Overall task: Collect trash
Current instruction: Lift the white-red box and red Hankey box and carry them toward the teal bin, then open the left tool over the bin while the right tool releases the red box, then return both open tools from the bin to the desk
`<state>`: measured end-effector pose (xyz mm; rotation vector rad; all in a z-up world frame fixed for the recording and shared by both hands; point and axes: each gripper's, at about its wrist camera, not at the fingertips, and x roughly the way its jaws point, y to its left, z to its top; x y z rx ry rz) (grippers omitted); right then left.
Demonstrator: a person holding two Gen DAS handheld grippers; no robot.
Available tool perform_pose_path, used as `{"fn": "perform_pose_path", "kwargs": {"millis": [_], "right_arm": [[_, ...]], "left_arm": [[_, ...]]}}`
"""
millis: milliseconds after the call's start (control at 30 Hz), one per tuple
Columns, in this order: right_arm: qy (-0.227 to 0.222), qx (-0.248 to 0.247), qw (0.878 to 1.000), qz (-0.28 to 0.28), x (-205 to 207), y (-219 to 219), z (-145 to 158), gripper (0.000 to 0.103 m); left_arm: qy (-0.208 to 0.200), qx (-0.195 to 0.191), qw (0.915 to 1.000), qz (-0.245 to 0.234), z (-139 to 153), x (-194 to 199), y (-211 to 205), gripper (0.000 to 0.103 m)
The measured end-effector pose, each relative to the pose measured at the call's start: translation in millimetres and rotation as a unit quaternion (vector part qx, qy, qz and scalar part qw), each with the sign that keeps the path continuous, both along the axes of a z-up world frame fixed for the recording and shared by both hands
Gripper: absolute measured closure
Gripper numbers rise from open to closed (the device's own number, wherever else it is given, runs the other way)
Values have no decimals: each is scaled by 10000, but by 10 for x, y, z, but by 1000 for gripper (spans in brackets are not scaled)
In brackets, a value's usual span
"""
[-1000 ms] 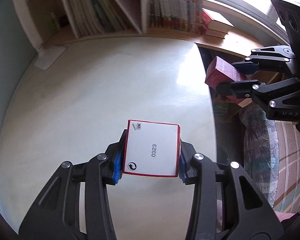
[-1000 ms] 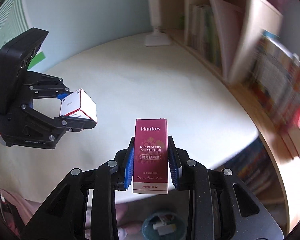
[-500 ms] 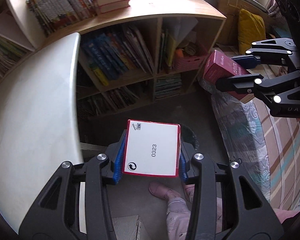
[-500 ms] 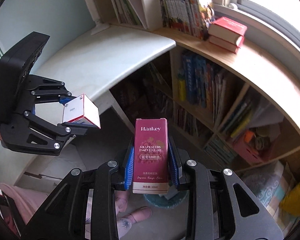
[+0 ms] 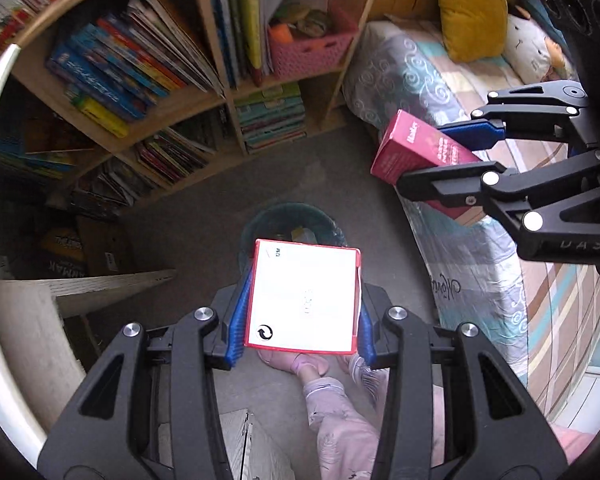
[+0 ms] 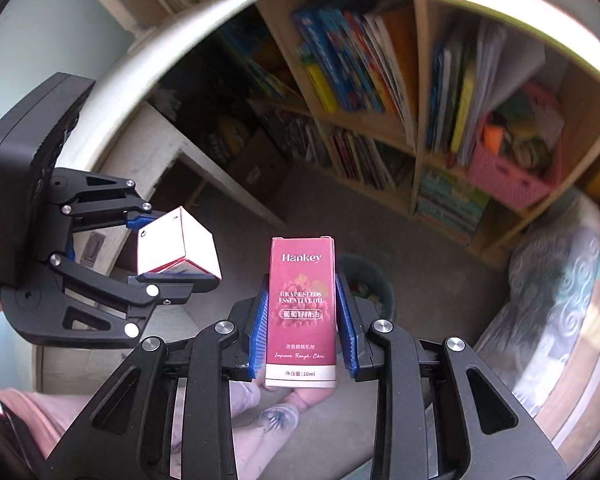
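Change since earlier pictures: both views have swung off the white table and down to the floor, boxes unmoved in their grips. Left wrist view: left gripper [image 5: 302, 334] clenched on a white box [image 5: 303, 300] with red edges, held above a green bin [image 5: 290, 222] standing on the grey floor [image 5: 204, 220]; right gripper [image 5: 452, 160] at upper right, grasping a pink box [image 5: 410, 148] out over the bed [image 5: 460, 240]. Right wrist view: right gripper [image 6: 302, 320] closed on the pink box [image 6: 302, 308], upright, bin [image 6: 370, 288] partly hidden behind it; left gripper [image 6: 168, 248] beside it with the white box [image 6: 176, 244]. Step, as judged: carrying trash to the bin. Next: centre each box over the opening, then open. Room: wooden bookshelf [image 5: 220, 96] full of books, pink basket [image 5: 312, 54], yellow cushion [image 5: 470, 8], table edge [image 6: 172, 40].
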<state>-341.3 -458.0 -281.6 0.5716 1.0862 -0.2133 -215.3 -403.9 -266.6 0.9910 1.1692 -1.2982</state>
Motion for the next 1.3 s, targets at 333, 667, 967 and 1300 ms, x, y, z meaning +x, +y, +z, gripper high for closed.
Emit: {"fn": "perform_pose_path", "kwargs": {"millis": [333, 667, 967, 1300], "right_arm": [[97, 310, 9994, -147, -51, -73, -479, 72], [160, 381, 9985, -348, -95, -193, -641, 41], [223, 389, 9978, -493, -251, -223, -650, 41], [178, 365, 9978, -531, -297, -237, -561, 41]], "left_arm": [[-16, 282, 9996, -45, -428, -52, -119, 63], [-136, 388, 9991, -31, -601, -55, -131, 30], [-199, 402, 9988, -174, -616, -106, -117, 28], [-235, 320, 9991, -172, -538, -137, -124, 23]]}}
